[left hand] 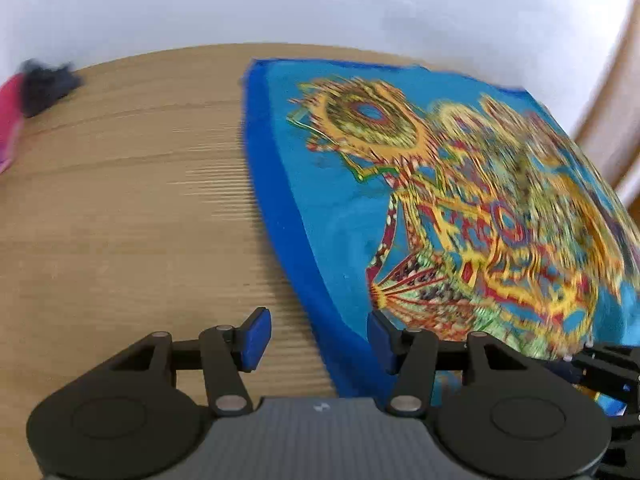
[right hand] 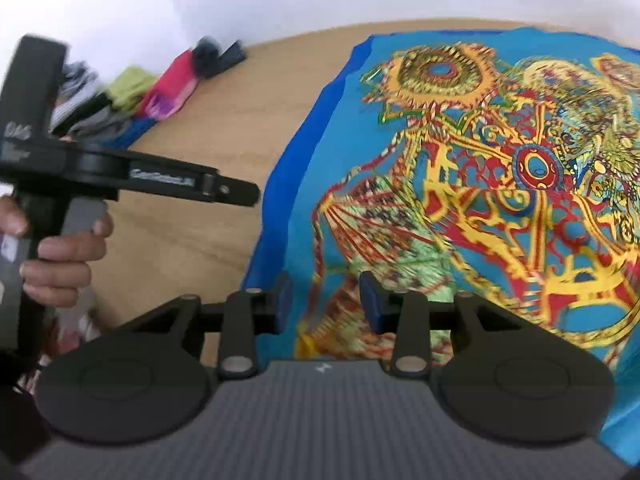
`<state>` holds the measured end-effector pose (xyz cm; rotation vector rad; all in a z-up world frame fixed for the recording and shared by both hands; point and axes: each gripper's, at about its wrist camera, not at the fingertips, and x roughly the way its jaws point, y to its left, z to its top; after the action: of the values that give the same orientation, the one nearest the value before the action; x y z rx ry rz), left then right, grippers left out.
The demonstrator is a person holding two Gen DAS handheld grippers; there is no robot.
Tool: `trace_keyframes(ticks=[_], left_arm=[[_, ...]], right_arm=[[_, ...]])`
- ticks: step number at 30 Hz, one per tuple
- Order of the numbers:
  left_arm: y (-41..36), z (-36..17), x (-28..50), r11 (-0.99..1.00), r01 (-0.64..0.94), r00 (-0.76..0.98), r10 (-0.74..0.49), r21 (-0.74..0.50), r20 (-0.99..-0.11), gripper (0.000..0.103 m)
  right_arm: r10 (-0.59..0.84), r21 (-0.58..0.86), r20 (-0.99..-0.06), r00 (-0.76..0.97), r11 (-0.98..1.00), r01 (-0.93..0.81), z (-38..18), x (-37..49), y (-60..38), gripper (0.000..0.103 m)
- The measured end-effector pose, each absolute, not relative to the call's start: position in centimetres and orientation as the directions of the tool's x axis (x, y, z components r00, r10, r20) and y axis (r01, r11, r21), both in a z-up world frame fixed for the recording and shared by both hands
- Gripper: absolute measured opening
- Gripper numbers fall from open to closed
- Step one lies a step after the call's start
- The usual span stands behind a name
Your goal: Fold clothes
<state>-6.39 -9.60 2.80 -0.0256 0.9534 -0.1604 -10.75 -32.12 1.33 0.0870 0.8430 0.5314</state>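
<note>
Wooden table bears blue shirt beneath both gaping grippers

— How was the light?
— Bright and even, with the white wall nearly blown out.
— Sharpness?
— The printed cloth smeared with motion blur, and the fisheye bent the table edge.

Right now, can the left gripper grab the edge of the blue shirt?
Probably yes. The left gripper is open, and the blue shirt has its dark edge lying right between the fingers on the wooden table, with nothing in the way.
</note>
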Motion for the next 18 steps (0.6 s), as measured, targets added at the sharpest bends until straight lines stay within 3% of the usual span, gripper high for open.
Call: trace_keyframes(ticks=[8, 18], left_arm=[[-7.4, 0.2, -1.6, 0.940, 0.252, 0.459, -0.326, -0.230, -0.827, 0.056], [-8.2, -0.6, 0.3, 0.923, 0.305, 0.436, -0.354, -0.234, -0.827, 0.044]], right_arm=[[0.297, 0.151, -0.700, 0.649, 0.950, -0.273, -0.6, -12.1, -25.0, 0.039], [0.263, 0.174, -0.698, 0.666, 0.965, -0.198, -1.7, -11.1, -24.3, 0.039]])
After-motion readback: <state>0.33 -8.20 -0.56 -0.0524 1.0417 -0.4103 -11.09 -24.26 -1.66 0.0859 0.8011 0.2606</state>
